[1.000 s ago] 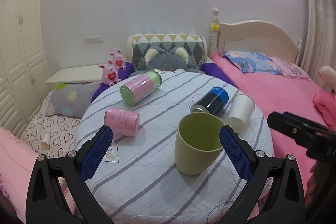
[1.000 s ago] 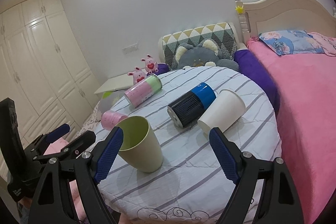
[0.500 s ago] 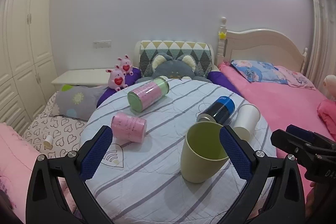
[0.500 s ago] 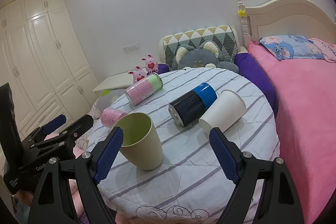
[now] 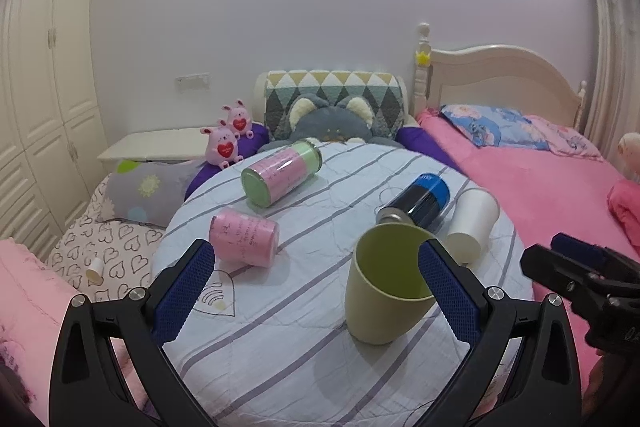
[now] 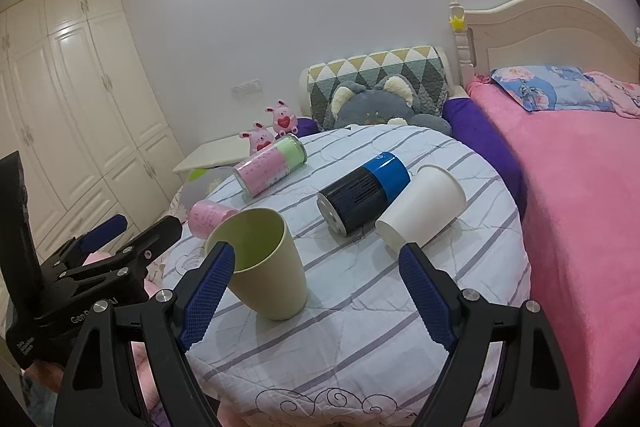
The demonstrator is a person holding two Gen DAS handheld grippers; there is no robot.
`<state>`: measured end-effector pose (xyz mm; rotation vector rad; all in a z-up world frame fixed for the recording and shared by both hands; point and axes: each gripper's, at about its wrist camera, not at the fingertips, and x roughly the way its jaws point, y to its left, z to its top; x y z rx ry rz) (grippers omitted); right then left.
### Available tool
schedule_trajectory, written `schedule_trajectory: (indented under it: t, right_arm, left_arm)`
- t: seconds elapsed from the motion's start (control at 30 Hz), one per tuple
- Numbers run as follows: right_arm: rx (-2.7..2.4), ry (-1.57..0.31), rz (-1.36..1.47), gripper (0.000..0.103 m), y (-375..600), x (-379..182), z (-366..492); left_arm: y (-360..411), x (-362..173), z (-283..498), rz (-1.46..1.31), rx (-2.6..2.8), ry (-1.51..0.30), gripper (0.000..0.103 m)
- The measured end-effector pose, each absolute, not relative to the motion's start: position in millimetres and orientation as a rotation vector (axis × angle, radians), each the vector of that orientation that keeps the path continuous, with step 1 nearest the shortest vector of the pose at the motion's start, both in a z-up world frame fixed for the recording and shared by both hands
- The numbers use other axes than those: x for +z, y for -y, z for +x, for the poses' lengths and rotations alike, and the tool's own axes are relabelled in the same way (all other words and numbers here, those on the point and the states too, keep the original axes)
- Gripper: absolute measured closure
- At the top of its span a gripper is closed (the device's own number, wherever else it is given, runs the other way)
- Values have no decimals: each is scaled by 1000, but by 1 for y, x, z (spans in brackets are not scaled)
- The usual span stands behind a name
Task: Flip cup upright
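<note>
A pale green cup (image 5: 386, 285) stands upright on the round striped table (image 5: 280, 327); it also shows in the right wrist view (image 6: 266, 263). A white paper cup (image 5: 472, 223) lies on its side at the right, also seen in the right wrist view (image 6: 422, 213). My left gripper (image 5: 316, 287) is open and empty, held back from the green cup. My right gripper (image 6: 316, 287) is open and empty, near the table's front edge.
A blue-black can (image 6: 362, 193), a pink-green canister (image 6: 272, 165) and a small pink canister (image 5: 244, 235) lie on their sides. A pink bed (image 6: 580, 187) is to the right, cushions and plush toys (image 5: 226, 147) behind, wardrobes (image 6: 80, 107) to the left.
Both grippers have drawn back and up a little from the table; the green cup stays upright where it stood. Jaws stay open.
</note>
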<state>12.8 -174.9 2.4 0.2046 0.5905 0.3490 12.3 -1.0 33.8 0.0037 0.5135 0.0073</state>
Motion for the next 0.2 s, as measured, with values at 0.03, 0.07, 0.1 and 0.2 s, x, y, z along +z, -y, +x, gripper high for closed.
schedule_trajectory:
  t: [0.03, 0.07, 0.1, 0.2]
  right_arm:
    - [348, -591, 203, 18, 175, 3, 13]
    - [347, -593, 201, 18, 175, 2, 13]
    - [344, -595, 199, 18, 175, 2, 14]
    - [340, -600, 197, 18, 176, 1, 14]
  left_arm:
    - [1, 33, 12, 4, 12, -508, 0]
    - [0, 33, 12, -2, 16, -507, 0]
    - [-1, 33, 12, -13, 17, -509, 0]
    - [-4, 34, 14, -35, 14, -520, 0]
